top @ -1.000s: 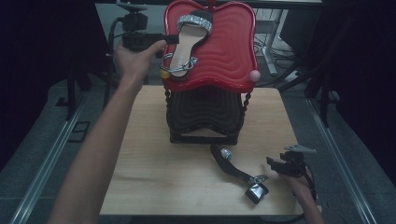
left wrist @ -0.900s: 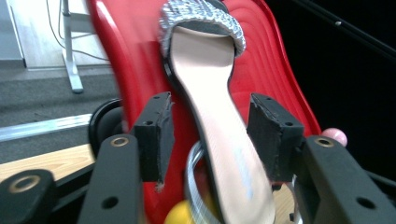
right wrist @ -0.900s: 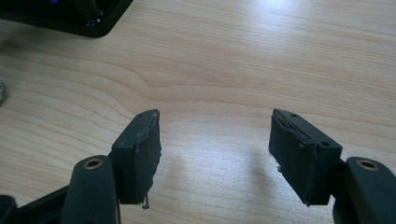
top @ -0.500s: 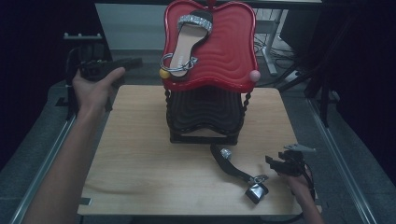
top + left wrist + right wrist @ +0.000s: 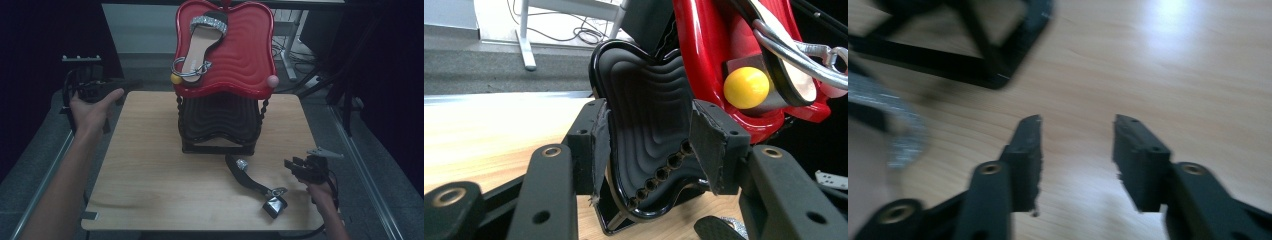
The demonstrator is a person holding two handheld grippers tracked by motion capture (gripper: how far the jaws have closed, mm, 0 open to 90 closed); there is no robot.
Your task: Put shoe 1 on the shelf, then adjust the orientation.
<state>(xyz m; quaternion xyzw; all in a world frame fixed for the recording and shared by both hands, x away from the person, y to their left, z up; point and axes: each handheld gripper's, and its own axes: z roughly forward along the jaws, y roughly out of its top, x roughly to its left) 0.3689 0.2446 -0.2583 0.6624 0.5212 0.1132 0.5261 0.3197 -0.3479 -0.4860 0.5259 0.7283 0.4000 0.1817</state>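
Now the black sandal (image 5: 256, 186) lies flat on the bench (image 5: 150, 170), near-right, just in front of the stand's black base (image 5: 218, 147); its mate, the silver-strap sandal (image 5: 200, 47), sits on the red tray (image 5: 250, 55) up top, heel against the lip so it can't slide off. Right gripper (image 5: 291, 165) sits low, just right of the black sandal. Its fingers (image 5: 1029, 145) have just been closing and stand apart w/ bare wood between them, nothing held. It's lined up near the heel, prob. to take the shoe by its stiff end. Left gripper (image 5: 131, 84) hangs off the far-left bench edge, fingers (image 5: 599, 145) apart and empty, pointing at the black lower tray (image 5: 644, 115). Judgement: it's parked clear so the right side has room to lift.
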